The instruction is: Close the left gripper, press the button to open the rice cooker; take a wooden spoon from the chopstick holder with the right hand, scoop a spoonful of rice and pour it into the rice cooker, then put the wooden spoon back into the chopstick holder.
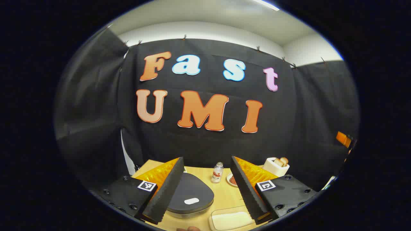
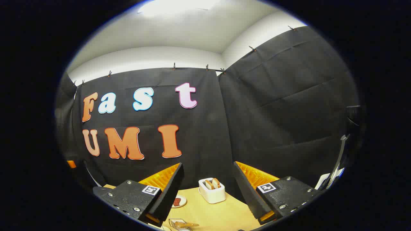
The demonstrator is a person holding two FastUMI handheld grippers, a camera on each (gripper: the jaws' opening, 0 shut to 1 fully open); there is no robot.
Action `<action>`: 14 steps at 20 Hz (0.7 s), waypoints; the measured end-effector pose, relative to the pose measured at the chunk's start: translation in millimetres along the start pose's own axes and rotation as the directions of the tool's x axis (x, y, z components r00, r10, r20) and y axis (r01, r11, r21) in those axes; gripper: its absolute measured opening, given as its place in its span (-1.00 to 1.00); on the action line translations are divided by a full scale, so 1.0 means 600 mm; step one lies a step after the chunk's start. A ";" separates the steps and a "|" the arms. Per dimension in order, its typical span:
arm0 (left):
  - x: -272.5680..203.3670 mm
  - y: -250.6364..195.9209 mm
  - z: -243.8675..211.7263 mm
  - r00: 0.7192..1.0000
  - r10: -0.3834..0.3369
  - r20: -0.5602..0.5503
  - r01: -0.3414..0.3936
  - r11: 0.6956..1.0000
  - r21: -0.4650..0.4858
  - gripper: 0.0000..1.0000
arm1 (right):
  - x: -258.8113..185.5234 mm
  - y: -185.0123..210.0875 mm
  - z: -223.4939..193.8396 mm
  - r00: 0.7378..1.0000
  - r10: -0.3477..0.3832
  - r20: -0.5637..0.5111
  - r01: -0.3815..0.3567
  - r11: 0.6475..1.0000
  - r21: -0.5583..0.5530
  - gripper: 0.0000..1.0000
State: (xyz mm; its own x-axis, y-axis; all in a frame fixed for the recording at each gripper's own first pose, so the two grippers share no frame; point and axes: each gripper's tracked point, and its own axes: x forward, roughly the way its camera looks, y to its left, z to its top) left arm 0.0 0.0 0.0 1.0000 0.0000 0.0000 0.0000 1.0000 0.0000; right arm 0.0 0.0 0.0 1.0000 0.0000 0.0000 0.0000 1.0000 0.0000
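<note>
Both the left gripper (image 1: 207,189) and right gripper (image 2: 208,194) hover with fingers spread wide and empty, the closed rice cooker (image 1: 190,196) on the table (image 1: 224,195) between the left fingers.

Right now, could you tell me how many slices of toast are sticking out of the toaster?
2, side by side in the top slots of the white toaster at the back of the table; others may be hidden inside.

Black cloth walls (image 2: 273,106) clipped beneath a white ceiling (image 2: 167,35), bright ceiling light (image 2: 173,8), pale wooden table (image 1: 224,195).
</note>
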 end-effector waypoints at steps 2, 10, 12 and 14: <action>-0.012 0.050 0.029 0.997 0.057 0.045 -0.058 0.998 0.009 0.94 | -0.015 0.010 0.009 1.000 0.004 -0.011 -0.004 1.000 0.027 1.00; -0.063 0.077 0.082 0.993 0.073 0.095 -0.077 0.996 0.040 1.00 | -0.034 0.017 0.009 0.999 -0.006 -0.042 0.003 0.997 -0.071 0.89; -0.068 0.094 0.094 0.988 0.103 0.114 -0.110 0.992 0.057 1.00 | -0.029 0.031 0.008 0.999 0.015 -0.046 -0.019 0.997 -0.078 0.89; -0.073 0.097 0.091 0.987 0.118 0.110 -0.125 0.990 0.065 1.00 | -0.027 0.044 -0.004 0.996 0.042 -0.078 -0.047 0.996 -0.070 0.89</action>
State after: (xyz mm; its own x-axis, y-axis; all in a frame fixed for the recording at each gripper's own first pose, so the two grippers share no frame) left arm -43.5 58.4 54.8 0.9869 0.1178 0.1099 -0.1254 0.9900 0.0649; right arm -16.1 26.6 -2.5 0.9961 0.0417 -0.0778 -0.0471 0.9965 -0.0695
